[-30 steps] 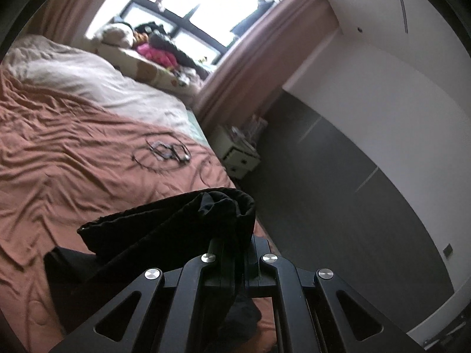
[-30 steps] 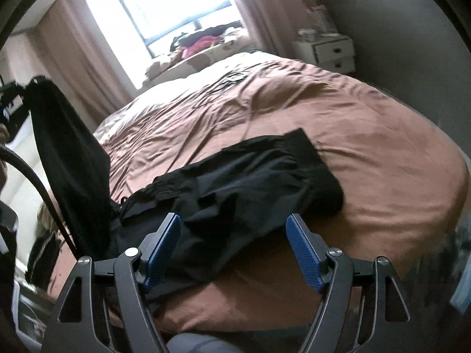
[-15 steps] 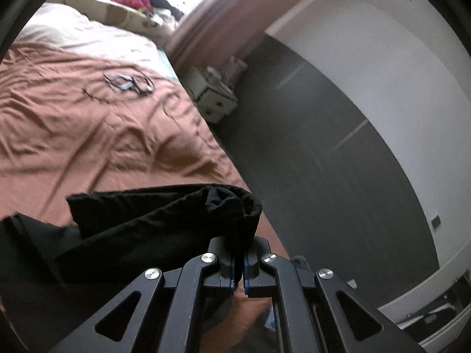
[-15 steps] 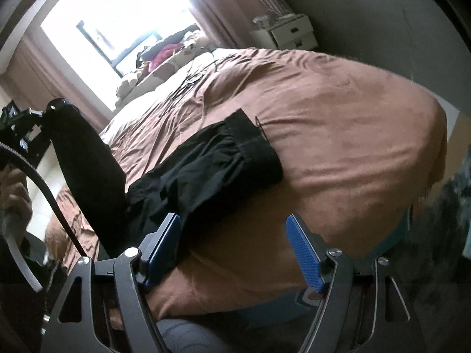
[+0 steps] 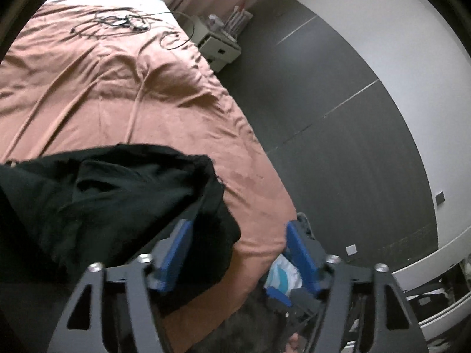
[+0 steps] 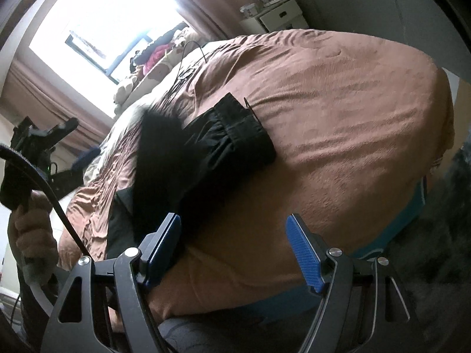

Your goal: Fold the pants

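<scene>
Basically: brown bedspread [image 6: 338, 123] fills both views, wrinkled, hanging over the near edge of the bed. Dark wall panels [image 5: 338, 123] run along the far side in the left wrist view, white above them.

Black pants [image 6: 223, 135] lie in a loose heap on the bedspread near the edge facing the cameras. Banded end points toward the nightstand side and sits flat on the cover; the other end is bunched up and blurred, so I can't tell how the layers stack there. In the left wrist view the pants [image 5: 112, 200] take up the lower left, one edge spilling toward the bed's corner.

Left gripper [image 5: 238, 253]: jaws spread wide, nothing between them. Its left blue pad [image 5: 176, 253] overlaps the black fabric in the view; contact or just above it, can't tell. Right pad is over the bed edge.

Right gripper [image 6: 235, 247]: jaws also spread wide, nothing held, sitting over bare bedspread just beside the pants.

White nightstand [image 5: 219, 50] stands by the wall past the bed. Tangle of black cables [image 5: 117, 22] lies on the cover near the pillow end, well apart from the pants.
</scene>
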